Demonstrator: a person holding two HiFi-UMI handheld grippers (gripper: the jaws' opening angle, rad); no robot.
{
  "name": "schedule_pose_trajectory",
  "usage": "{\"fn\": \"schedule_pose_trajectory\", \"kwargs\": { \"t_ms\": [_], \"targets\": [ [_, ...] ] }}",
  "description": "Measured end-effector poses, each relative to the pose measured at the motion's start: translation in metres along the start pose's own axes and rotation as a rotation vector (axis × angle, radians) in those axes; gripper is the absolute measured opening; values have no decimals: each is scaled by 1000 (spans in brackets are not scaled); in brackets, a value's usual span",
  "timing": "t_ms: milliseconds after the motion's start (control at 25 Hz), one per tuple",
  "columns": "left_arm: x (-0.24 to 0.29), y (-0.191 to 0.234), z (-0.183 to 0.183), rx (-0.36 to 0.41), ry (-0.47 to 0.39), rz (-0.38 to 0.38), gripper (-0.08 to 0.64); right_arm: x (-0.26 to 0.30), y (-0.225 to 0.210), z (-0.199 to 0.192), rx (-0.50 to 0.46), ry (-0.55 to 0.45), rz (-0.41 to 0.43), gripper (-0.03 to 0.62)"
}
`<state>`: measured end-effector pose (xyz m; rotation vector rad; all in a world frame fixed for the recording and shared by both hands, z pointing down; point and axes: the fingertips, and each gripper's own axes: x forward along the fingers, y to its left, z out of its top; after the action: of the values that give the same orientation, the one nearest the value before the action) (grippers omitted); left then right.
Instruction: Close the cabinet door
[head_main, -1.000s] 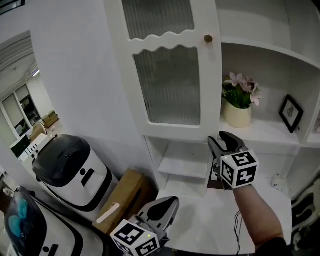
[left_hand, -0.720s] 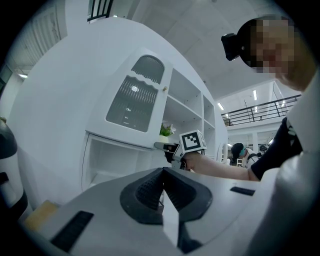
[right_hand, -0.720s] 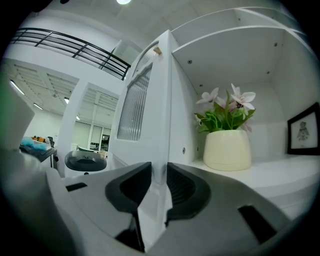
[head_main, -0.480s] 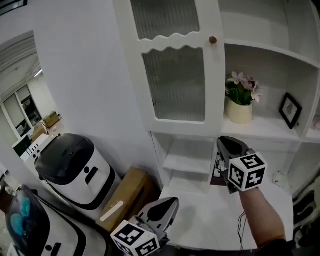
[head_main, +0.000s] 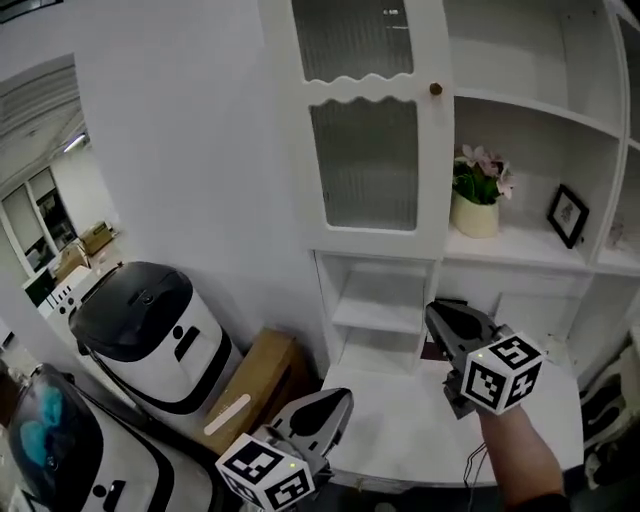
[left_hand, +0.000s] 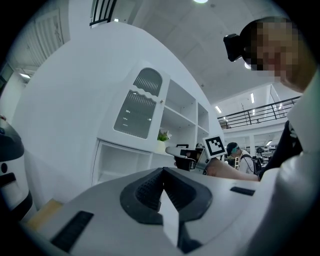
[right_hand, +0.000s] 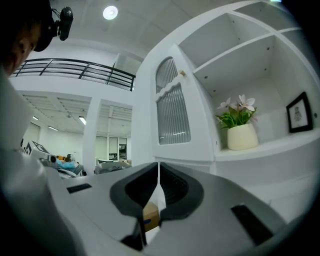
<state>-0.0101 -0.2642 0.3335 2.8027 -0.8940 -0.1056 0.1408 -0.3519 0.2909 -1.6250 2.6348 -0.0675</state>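
Observation:
The white cabinet door (head_main: 365, 130) has ribbed glass and a small brass knob (head_main: 436, 89). It lies against the cabinet's left bay; I cannot tell whether a gap remains. The door (right_hand: 172, 107) also shows in the right gripper view. My right gripper (head_main: 435, 312) hangs below the door, over the white counter and apart from the door. Its jaws are closing the last bit and meet with nothing between them (right_hand: 158, 172). My left gripper (head_main: 345, 397) is low at the counter's front edge. It is shut and empty, and points at the cabinet (left_hand: 161, 175).
A potted flower (head_main: 475, 200) and a small framed picture (head_main: 567, 216) stand on the open shelf right of the door. A black-and-white appliance (head_main: 150, 330) and a cardboard box (head_main: 250, 385) sit on the floor at the left. The white counter (head_main: 400, 420) runs below the shelves.
My right gripper has drawn back from the door's lower corner toward me, and its jaws have gone from open to shut. The left gripper has hardly shifted in the view.

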Motion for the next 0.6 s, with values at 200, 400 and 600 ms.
{"fn": "schedule_pose_trajectory", "kwargs": {
  "t_ms": [200, 400, 600],
  "targets": [
    [-29, -5, 5, -2, -19, -6, 5, -25, 43, -5, -6, 1, 23, 11],
    [-56, -13, 6, 0, -16, -21, 5, -49, 77, -13, -6, 7, 22, 9],
    [-82, -17, 1, -17, -18, -30, 5, -68, 107, -21, 13, 0, 19, 9]
  ]
}}
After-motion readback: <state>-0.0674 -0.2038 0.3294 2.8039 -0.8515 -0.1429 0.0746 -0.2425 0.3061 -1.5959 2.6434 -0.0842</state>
